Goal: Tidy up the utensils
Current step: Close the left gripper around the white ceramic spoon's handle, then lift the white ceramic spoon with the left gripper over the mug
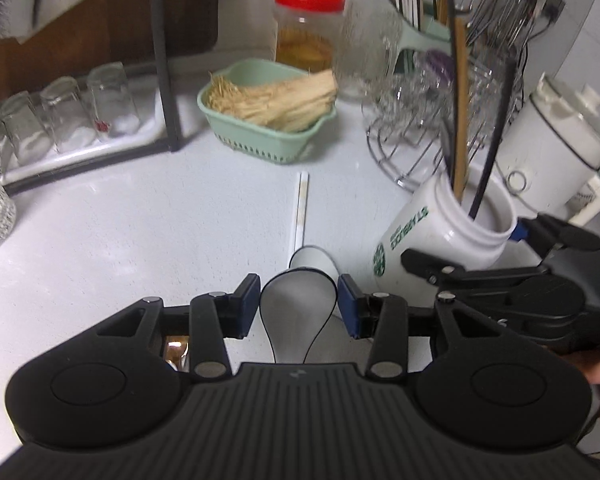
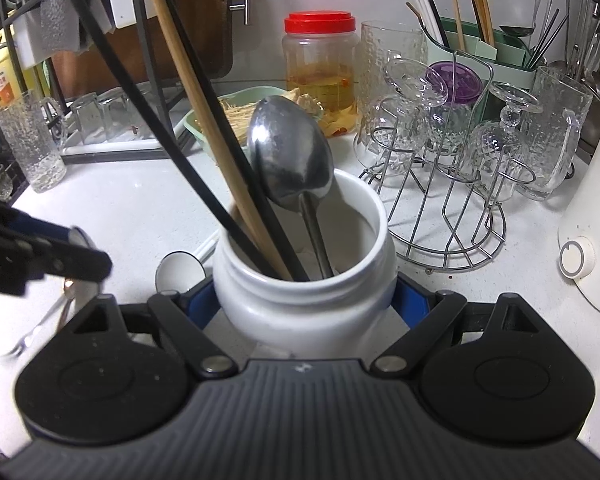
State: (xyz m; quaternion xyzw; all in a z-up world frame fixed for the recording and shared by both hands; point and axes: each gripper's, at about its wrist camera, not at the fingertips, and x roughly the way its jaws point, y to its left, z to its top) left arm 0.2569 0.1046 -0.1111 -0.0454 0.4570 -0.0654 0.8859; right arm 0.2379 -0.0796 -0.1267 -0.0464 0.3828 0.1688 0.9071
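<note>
My left gripper (image 1: 298,304) is shut on a white spoon with a black rim (image 1: 296,320), its bowl squeezed between the blue pads above the counter. A second white spoon (image 1: 314,258) and a pair of white chopsticks (image 1: 302,208) lie on the counter just beyond. My right gripper (image 2: 306,300) is shut on a white jar (image 2: 360,264), tilted toward the left gripper in the left wrist view (image 1: 440,232). The jar holds a metal spoon (image 2: 290,152), wooden chopsticks (image 2: 204,128) and black chopsticks (image 2: 140,112). The left gripper (image 2: 76,244) shows at the left edge.
A green basket of dried strands (image 1: 268,120) and a red-lidded jar (image 1: 308,28) stand at the back. A wire glass rack (image 2: 448,184) sits right of the white jar, a white appliance (image 2: 592,240) beyond it. A tray of upturned glasses (image 1: 68,120) is left. A metal fork (image 2: 32,336) lies near.
</note>
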